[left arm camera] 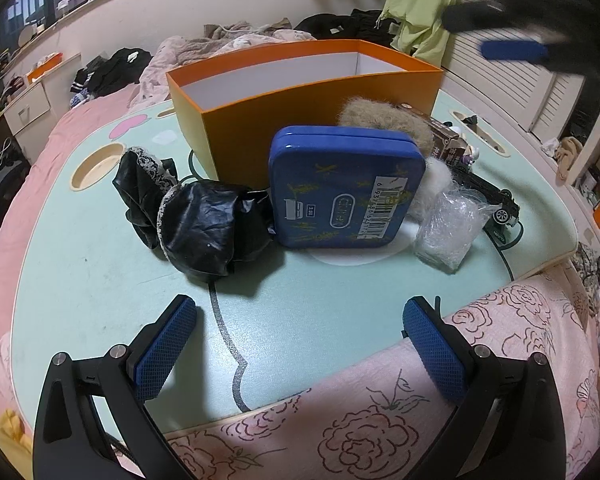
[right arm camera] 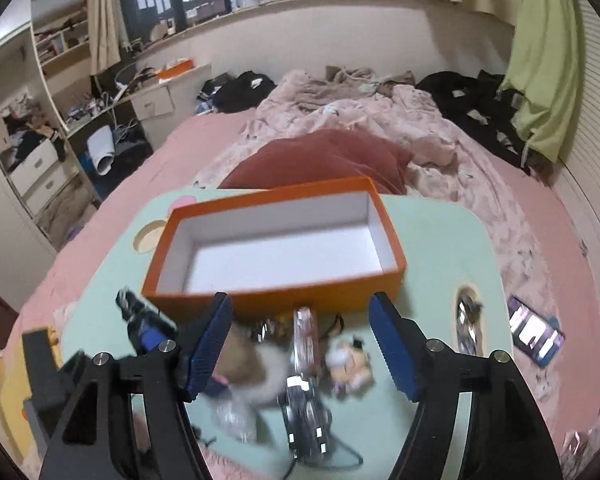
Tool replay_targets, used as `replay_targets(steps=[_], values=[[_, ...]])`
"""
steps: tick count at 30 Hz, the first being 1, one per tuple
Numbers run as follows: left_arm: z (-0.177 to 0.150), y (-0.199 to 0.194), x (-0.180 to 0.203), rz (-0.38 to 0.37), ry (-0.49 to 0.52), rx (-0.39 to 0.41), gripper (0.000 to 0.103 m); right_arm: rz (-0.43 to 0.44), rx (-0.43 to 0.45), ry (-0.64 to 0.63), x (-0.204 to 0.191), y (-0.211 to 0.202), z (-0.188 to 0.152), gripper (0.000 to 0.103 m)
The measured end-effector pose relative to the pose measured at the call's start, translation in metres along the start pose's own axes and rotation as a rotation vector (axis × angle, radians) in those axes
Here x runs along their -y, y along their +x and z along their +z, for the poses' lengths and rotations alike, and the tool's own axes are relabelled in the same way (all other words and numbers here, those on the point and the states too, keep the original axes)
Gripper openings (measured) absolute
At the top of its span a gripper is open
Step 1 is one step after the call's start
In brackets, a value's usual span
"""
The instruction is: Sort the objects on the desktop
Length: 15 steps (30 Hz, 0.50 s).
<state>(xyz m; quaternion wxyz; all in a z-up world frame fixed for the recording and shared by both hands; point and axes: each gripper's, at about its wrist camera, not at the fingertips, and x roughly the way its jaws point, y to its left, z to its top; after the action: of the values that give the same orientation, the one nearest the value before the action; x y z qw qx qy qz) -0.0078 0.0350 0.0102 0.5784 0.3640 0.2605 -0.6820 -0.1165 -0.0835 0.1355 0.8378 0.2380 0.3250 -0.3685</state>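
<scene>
- Left wrist view: your left hand-held gripper (left arm camera: 300,344) hangs low over the near edge of the pale green lap table (left arm camera: 100,280) with its jaws wide apart and nothing between them. Straight ahead, the flat blue tin with a barcode sticker (left arm camera: 346,188) stands tilted on its edge, leaning back toward the open orange cardboard box with a white inside (left arm camera: 300,92). Just left of the tin, touching it, sits a crumpled black glossy cloth with lace trim (left arm camera: 192,216). To its right you've got a small clear plastic bag (left arm camera: 448,228), a tan-and-white fluffy thing (left arm camera: 380,120) behind, and a black toy car (left arm camera: 496,200) further right.
- Right wrist view: your right hand-held gripper (right arm camera: 300,344) is up above the pile, jaws also spread, holding nothing. It's blurry here, so details are mushy. Between the fingers you can make out the fluffy thing, the toy car, a little plush figure (right arm camera: 350,360) and a slim dark packet (right arm camera: 306,336). The orange box sits just beyond them, and it looks empty.
- Where you're at: I'd say right at the start, nothing's in the box yet, and you're picking a first item.
- Next move: the right side looks best placed to drop onto something in the pile. Go straight down, close on one item only, then lift clear of the box wall before releasing.
</scene>
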Motion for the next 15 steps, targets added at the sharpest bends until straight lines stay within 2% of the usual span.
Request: replay_targets(steps=[2,3,5,9,12,15], values=[[0.001,0.0,0.0,0.0,0.0,0.0,0.103,-0.034,-0.045,0.019,0.001,0.018,0.009,0.067],[0.0,0.0,0.0,-0.001,0.001,0.0,0.103,-0.042,-0.064,0.025,0.001,0.025,0.01,0.058],[0.0,0.0,0.0,-0.001,0.003,0.0,0.103,-0.04,-0.103,0.002,-0.006,0.037,0.007,0.051],[0.0,0.0,0.0,-0.003,0.005,0.0,0.103,-0.063,-0.061,-0.159,-0.04,0.036,-0.008,0.051],[0.0,0.0,0.0,-0.005,0.007,0.0,0.103,-0.058,-0.085,-0.242,-0.065,0.044,-0.012,0.051],[0.001,0.0,0.0,-0.005,0.008,0.0,0.103,-0.106,-0.118,-0.302,-0.087,0.059,-0.01,0.053]])
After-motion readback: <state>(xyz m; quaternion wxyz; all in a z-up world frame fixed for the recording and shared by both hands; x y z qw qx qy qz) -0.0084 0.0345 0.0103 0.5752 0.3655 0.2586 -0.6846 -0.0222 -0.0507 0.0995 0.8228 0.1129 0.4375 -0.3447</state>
